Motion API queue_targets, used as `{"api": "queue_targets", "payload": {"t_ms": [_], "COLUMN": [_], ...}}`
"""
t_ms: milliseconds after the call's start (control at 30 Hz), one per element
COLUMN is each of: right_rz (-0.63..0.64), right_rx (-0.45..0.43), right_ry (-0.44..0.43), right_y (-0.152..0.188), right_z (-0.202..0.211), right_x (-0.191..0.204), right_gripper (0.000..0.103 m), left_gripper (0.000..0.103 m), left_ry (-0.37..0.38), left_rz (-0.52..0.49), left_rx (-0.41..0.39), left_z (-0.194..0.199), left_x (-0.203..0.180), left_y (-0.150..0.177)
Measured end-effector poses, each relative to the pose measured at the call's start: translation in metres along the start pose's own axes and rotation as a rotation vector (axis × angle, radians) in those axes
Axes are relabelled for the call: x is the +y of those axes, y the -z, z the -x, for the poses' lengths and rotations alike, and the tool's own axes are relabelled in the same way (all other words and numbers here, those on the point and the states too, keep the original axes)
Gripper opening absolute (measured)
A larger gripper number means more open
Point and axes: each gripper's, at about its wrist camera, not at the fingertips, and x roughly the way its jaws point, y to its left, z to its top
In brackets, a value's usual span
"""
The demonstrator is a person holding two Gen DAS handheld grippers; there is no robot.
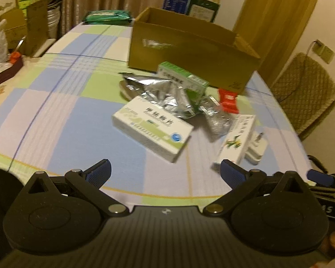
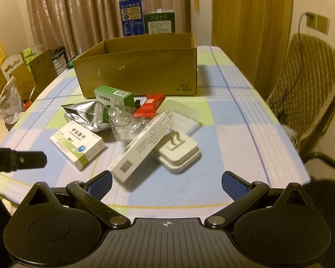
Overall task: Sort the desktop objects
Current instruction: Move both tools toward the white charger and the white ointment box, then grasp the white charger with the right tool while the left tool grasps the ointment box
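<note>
Left tongs (image 1: 165, 174) and right tongs (image 2: 166, 184) found spread wide, nothing between, both above the near edge of the checked worktop (image 2: 234, 138). White plug adapter (image 2: 178, 151) with prongs up and clear plastic lid (image 2: 181, 114) seen plainly in right view only; green packet (image 1: 107, 16) at far edge in left view only. Cardboard box (image 2: 140, 67) stood open behind the pile; contents not visible. White medicine carton (image 2: 78, 145) lay nearest, silver foil pouch (image 2: 87, 114) and red sachet (image 2: 148, 106) beyond.
</note>
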Motion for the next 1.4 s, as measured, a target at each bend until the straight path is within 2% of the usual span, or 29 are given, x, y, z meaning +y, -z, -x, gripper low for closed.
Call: {"api": "queue_targets", "payload": {"t_ms": [233,500,667,767,833,900,1033,1200,1267,1367,1400], "right_rz": [0.105,0.176,0.302,0.379,0.414,0.446,0.541,0.569,0.574,0.574,0.574], "right_rx": [-0.001,0.081,0.099,0.12,0.149,0.169,0.211,0.256,0.274,0.295,0.299], "right_ry": [-0.041,-0.093,-0.126,-0.154,-0.17,-0.184,-0.205,-0.25,-0.263,-0.288,-0.291], "right_y": [-0.012,-0.026,-0.037,-0.042,-0.046,-0.05,-0.052,-0.052,-0.052,-0.051,-0.052], "right_z": [-0.012,-0.033,-0.046,-0.058,-0.067,-0.074,-0.087,-0.103,-0.109,-0.117,-0.119], "right_x": [-0.017,-0.035,-0.034,-0.036,-0.038,-0.039,-0.038,-0.041,-0.041,-0.039,-0.038], "right_gripper": [0.101,0.101,0.101,0.101,0.1,0.098,0.089,0.081,0.075,0.073,0.073], "left_gripper": [0.102,0.102,0.102,0.101,0.094,0.092,0.082,0.074,0.065,0.05,0.041], "left_ry": [0.086,0.266,0.299,0.315,0.326,0.321,0.331,0.342,0.343,0.349,0.352], "left_rz": [-0.135,-0.295,-0.396,-0.385,-0.389,-0.409,-0.432,-0.427,-0.428,-0.421,-0.419], "left_rx": [0.017,0.058,0.097,0.142,0.153,0.167,0.201,0.228,0.236,0.251,0.252], "left_z": [-0.019,-0.051,-0.068,-0.082,-0.09,-0.098,-0.112,-0.127,-0.134,-0.138,-0.138], "left_x": [-0.022,-0.044,-0.057,-0.06,-0.062,-0.065,-0.068,-0.07,-0.072,-0.072,-0.072], "left_y": [-0.016,-0.015,-0.015,-0.019,-0.02,-0.021,-0.022,-0.026,-0.028,-0.029,-0.029]}}
